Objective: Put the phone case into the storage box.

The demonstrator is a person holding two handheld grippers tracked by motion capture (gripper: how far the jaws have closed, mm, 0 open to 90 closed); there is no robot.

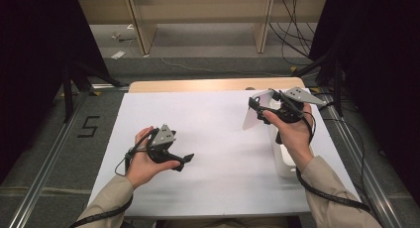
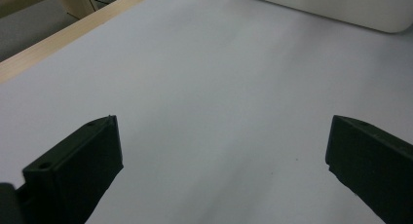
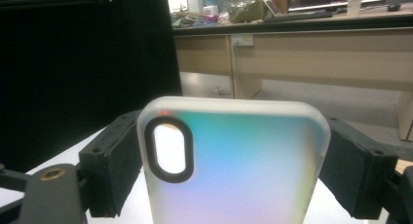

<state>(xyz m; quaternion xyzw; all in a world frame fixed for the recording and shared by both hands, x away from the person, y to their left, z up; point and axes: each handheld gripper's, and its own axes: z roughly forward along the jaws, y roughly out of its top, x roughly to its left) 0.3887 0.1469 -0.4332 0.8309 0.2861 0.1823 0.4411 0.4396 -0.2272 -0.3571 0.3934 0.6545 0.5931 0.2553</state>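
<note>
We see the right gripper (image 3: 229,165) clamped on a phone case (image 3: 234,165), held up just left of the white box (image 1: 285,161). Left gripper (image 2: 221,160), jaws wide apart, nothing between them, sits well left of the box.

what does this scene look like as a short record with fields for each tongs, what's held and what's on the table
left tongs: open, nothing between the jaws, low over the white table cover
right tongs: shut on the phone case
phone case: translucent, iridescent, oval camera cutout, held off the table by its sides
white box: on the table's right side, under the right forearm
</note>
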